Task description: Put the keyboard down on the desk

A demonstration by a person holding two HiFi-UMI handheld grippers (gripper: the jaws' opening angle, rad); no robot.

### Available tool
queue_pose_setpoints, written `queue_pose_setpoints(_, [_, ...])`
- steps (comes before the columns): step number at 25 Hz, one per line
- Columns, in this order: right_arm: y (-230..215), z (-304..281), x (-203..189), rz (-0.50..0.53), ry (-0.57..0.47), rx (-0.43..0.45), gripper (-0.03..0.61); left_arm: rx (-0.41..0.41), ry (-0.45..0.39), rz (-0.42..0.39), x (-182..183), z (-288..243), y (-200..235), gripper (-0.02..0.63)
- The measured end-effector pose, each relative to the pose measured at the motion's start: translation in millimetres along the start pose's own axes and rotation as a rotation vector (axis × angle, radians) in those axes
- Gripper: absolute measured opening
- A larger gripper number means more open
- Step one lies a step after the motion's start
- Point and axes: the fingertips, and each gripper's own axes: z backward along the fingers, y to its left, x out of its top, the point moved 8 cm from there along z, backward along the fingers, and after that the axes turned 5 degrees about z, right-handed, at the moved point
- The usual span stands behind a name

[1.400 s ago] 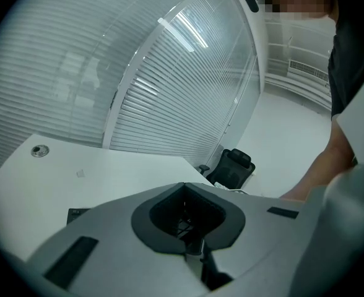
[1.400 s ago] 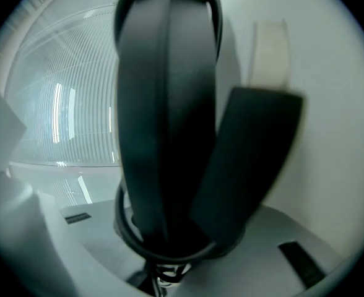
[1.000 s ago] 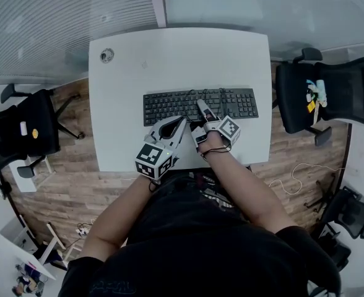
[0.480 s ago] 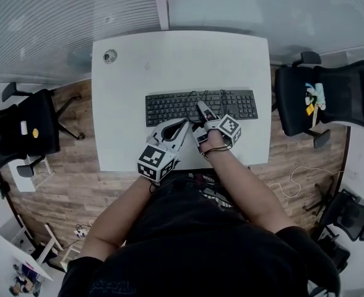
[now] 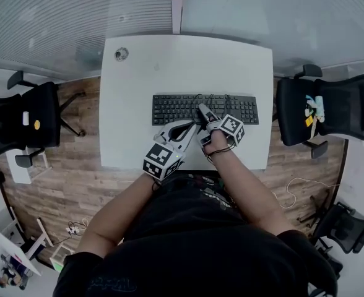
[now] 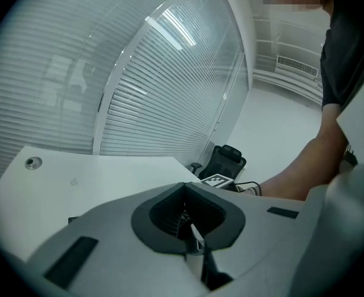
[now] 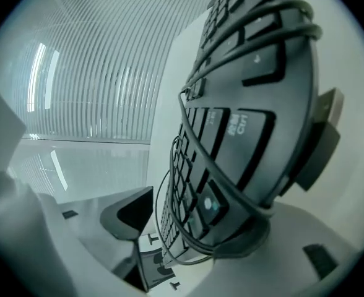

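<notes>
A black keyboard (image 5: 188, 109) lies flat on the white desk (image 5: 169, 60), its cable (image 7: 188, 104) wound round it. My right gripper (image 5: 202, 111) reaches over the middle of its front edge. In the right gripper view the keyboard (image 7: 231, 135) fills the gap of the right gripper (image 7: 188, 228), whose jaws are opening. The left pad (image 7: 129, 218) stands clear of the keys and the keyboard rests against the other jaw. My left gripper (image 5: 190, 127) lies just in front of the keyboard, left of the right one. In its own view the left gripper (image 6: 191, 228) is shut on nothing.
A round cable grommet (image 5: 121, 54) sits in the desk's far left corner. Black office chairs stand left (image 5: 27, 119) and right (image 5: 330, 107) of the desk on the wooden floor. The right gripper's marker cube (image 6: 214, 180) shows past the left jaws.
The head view has drifted, so the desk sits further right in the picture. Both grippers stay at the keyboard's front edge, and the keyboard has not moved on the desk.
</notes>
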Motion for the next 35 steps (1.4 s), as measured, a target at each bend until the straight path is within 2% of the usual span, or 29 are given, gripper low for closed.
queue_pose_setpoints(3, [1.9,-0.4,-0.5,0.015,0.026,-0.010,0.311,0.020,-0.011,-0.014,2.0,4.7,-2.6,0.015])
queue_pose_setpoints(11, [0.6,4.6,-6.3,0.067,0.091,-0.050,0.333,0.038,-0.036,-0.037,9.0,13.0,-10.6,0.015])
queue_pose_setpoints(23, [-9.9,22.0,-25.0,0.085,0.080,-0.053,0.333,0.042,-0.054,-0.020,-0.2,34.3,-17.4,0.015])
queue_pose_setpoints(35, [-14.8,36.7,-43.3,0.102,0.050,-0.050,0.333,0.049,-0.072,-0.038,-7.2,62.1,-23.2,0.014])
